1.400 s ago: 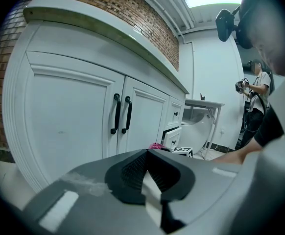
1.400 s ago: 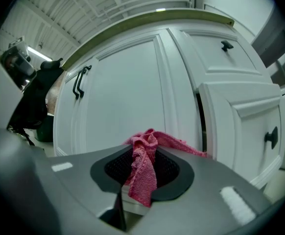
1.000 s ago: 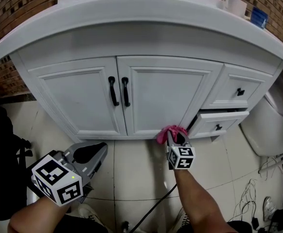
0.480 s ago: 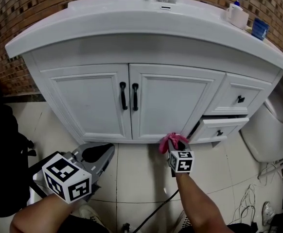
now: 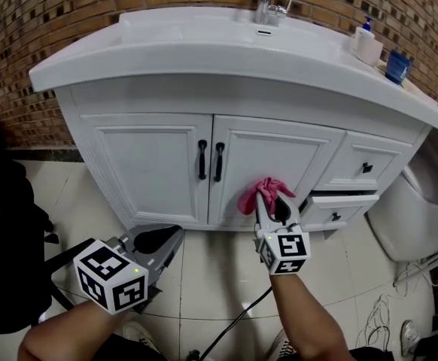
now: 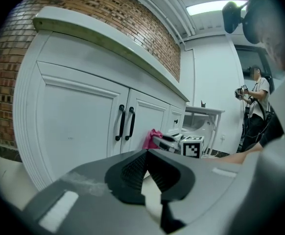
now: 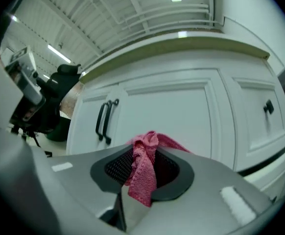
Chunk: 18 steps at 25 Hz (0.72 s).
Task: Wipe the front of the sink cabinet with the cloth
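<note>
A white sink cabinet (image 5: 159,164) with two doors and black handles (image 5: 210,160) stands under a white basin top. My right gripper (image 5: 268,205) is shut on a pink cloth (image 5: 258,192), held against the lower part of the right door (image 5: 272,164). In the right gripper view the pink cloth (image 7: 143,170) hangs pinched between the jaws in front of the door (image 7: 167,116). My left gripper (image 5: 155,247) hangs low over the floor, left of the doors, jaws closed with nothing in them. The left gripper view shows the cloth (image 6: 152,139) and the handles (image 6: 126,123).
A lower right drawer (image 5: 338,210) stands slightly pulled out. A soap bottle (image 5: 364,43) and a blue cup (image 5: 396,68) sit on the basin top by the tap (image 5: 268,10). A toilet (image 5: 411,201) is at the right, a dark chair (image 5: 8,254) at the left. Cables (image 5: 238,322) trail on the tiles.
My right gripper has risen with the cloth from the cabinet's bottom edge up onto the right door. The head view has tilted up, showing more of the basin top. The left gripper stayed low.
</note>
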### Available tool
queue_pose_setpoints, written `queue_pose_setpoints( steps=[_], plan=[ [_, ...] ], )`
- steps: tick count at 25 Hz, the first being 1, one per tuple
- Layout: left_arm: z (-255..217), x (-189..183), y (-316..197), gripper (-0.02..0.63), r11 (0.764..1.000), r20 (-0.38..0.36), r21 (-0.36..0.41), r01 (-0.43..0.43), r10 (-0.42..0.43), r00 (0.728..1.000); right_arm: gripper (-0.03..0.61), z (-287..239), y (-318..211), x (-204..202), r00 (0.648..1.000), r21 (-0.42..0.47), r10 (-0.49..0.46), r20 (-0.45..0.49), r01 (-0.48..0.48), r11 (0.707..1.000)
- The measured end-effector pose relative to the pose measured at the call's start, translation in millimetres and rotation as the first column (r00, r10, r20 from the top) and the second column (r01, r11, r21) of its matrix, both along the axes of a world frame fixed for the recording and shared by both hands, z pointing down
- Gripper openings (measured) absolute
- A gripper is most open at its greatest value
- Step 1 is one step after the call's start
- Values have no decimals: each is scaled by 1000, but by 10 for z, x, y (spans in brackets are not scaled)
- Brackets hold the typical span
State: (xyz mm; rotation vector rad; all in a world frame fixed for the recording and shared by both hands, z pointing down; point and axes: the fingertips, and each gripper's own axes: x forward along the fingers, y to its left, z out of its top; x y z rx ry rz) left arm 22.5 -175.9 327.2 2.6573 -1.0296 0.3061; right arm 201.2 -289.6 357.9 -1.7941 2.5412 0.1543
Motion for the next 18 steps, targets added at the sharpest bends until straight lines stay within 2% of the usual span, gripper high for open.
queue_pose_setpoints(
  steps=[4, 9, 14, 18],
  plan=[
    [-65, -53, -6, 6, 1000, -19, 6, 15, -14, 1000, 103, -850, 83, -131, 998, 150, -30, 55, 22, 989],
    [-104, -106, -20, 6, 999, -29, 14, 31, -31, 999, 103, -1584, 90, -317, 992, 268, -83, 93, 55, 962],
    [-119, -138, -74, 6, 998, -33, 13, 61, -60, 998, 103, -1845, -17, -407, 986, 296, -95, 134, 52, 954],
    [-135, -126, -96, 6, 998, -32, 21, 67, -67, 997, 103, -1852, -137, -482, 992, 308, -71, 104, 36, 951]
  ],
)
